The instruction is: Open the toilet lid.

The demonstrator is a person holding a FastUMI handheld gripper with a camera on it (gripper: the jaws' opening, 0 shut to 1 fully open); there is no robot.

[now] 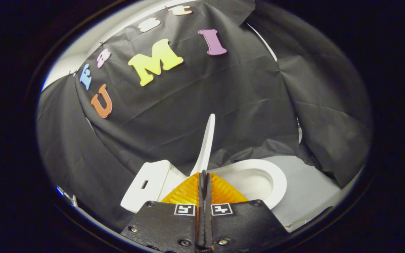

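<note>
White toilet lid (pixel 206 144) upright beyond the closed, empty tool (pixel 204 175); tank (pixel 149 186) alongside.

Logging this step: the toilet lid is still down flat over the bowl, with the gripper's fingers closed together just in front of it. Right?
Not quite. In the gripper view the toilet lid stands raised on edge, leaving the bowl uncovered. The gripper is indeed closed, fingers together just before the lid's base.
</note>
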